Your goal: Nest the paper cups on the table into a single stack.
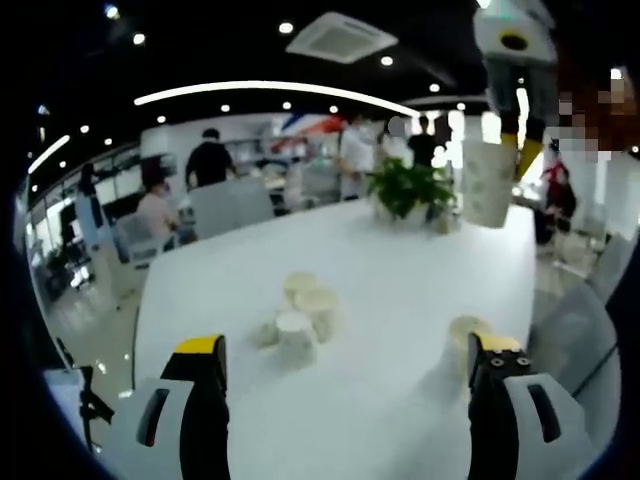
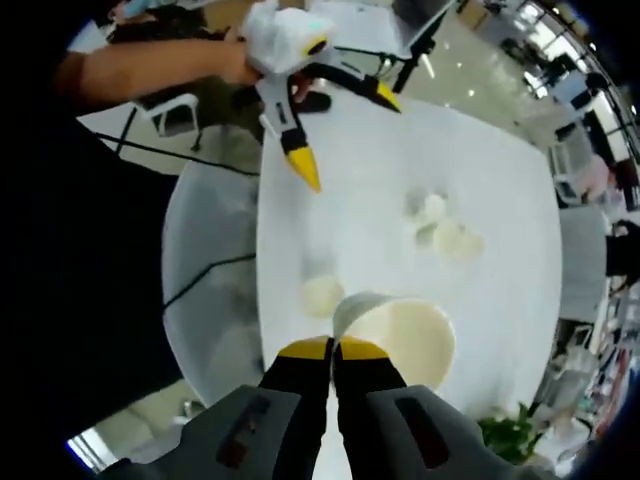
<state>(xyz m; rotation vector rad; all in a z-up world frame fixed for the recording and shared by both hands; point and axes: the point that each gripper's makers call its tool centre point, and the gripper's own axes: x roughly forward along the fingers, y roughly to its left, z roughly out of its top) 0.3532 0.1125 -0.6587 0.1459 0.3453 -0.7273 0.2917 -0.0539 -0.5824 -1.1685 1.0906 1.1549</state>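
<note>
Left gripper view looks along a smooth white bench [image 1: 400,290] with a matte top and rounded corners. The left claw [image 1: 350,355] stands released, its two grey jaws with yellow tips set wide apart and nothing between them. Ahead of it sits a cluster of paper cups [image 1: 298,315]: pale, thin-walled, tapered cylinders, some upright with round open mouths, at least one seemingly on its side. A single paper cup [image 1: 466,335] stands apart, just beside the claw's right jaw tip, its circular rim showing a cream inside. High at the upper right the right claw [image 1: 520,150] hangs over the bench's far end with a held cup [image 1: 489,182] below it, a white tapered cup with a faint printed pattern. Behind that stands a leafy green potted plant [image 1: 408,188] near the bench's far edge.

In the right gripper view the right claw [image 2: 333,348] is clenched on the rim of the held cup [image 2: 405,340], the yellow-tipped black jaws pressed together against its thin paper wall; the cup's round mouth faces the camera, smooth and cream inside. Beneath lies the bench [image 2: 500,200], with the single paper cup [image 2: 322,295] just past the held one and the cluster of paper cups [image 2: 440,228] farther on. The left claw [image 2: 345,130] enters from above, its jaws spread, held in a person's hand [image 2: 240,60].
</note>
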